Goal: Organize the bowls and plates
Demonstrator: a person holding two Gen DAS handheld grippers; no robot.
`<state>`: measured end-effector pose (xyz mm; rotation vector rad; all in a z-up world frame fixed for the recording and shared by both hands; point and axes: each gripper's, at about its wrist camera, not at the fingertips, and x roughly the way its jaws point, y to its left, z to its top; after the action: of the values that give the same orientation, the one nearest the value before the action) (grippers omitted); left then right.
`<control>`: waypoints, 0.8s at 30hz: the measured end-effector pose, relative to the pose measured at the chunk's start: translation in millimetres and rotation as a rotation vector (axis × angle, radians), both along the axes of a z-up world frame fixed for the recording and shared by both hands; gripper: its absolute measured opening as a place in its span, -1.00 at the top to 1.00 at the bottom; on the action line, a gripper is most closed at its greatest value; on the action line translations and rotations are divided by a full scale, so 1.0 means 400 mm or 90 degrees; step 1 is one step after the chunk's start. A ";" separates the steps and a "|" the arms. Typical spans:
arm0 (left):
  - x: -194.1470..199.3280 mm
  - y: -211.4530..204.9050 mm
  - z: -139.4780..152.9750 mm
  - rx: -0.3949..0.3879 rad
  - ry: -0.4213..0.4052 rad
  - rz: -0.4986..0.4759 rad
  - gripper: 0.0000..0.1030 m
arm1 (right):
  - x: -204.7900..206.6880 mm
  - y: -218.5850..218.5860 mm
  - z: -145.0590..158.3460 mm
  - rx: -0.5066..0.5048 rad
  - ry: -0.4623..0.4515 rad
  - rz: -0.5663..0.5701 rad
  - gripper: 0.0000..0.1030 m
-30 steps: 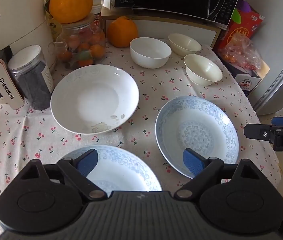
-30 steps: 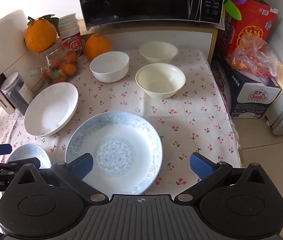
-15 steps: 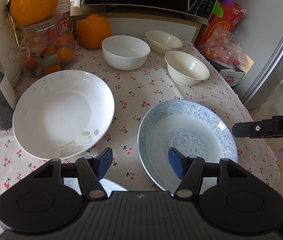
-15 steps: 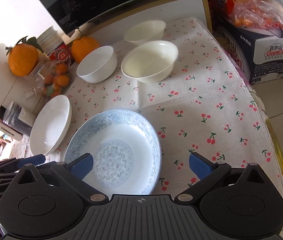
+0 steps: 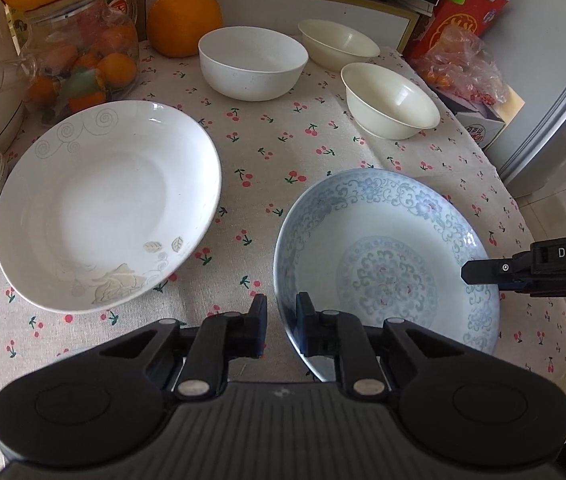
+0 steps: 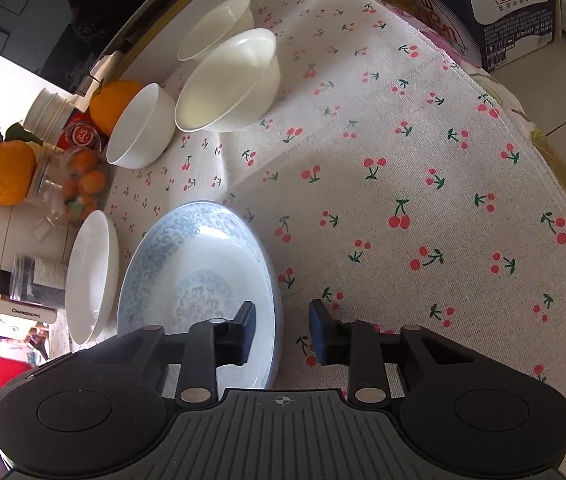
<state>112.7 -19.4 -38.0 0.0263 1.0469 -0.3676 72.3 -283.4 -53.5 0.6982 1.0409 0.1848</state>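
A blue-patterned plate (image 5: 387,264) lies on the cherry-print tablecloth (image 5: 275,144). My left gripper (image 5: 283,320) is shut on its near left rim, one finger inside and one outside. My right gripper (image 6: 281,328) straddles the opposite rim of the same plate (image 6: 195,264). Its jaws are closing, with cloth still showing between the outer finger (image 6: 319,332) and the rim. One right finger (image 5: 483,271) shows over the plate's right edge. A white plate (image 5: 103,208) lies to the left. A white bowl (image 5: 253,62) and two cream bowls (image 5: 393,106) (image 5: 339,44) stand behind.
A glass jar of fruit (image 5: 79,64) and a large orange (image 5: 183,20) stand at the back left. A red box with a bag of fruit (image 5: 463,64) and a fridge door (image 5: 563,100) are beyond the table's right edge. A water carton (image 6: 503,12) stands on the floor.
Both grippers came down onto the blue plate and their jaws closed in around its rim, left then right. The right gripper rolled, tilting its view.
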 end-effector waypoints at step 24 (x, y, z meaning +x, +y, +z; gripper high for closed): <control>0.010 0.026 0.002 0.042 -0.025 0.044 0.81 | 0.064 0.111 0.035 -0.063 -0.046 0.007 0.77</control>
<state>116.7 -8.9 -37.3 0.0561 1.0184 -0.2679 97.8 -238.9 -39.5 0.5920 0.9783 0.1648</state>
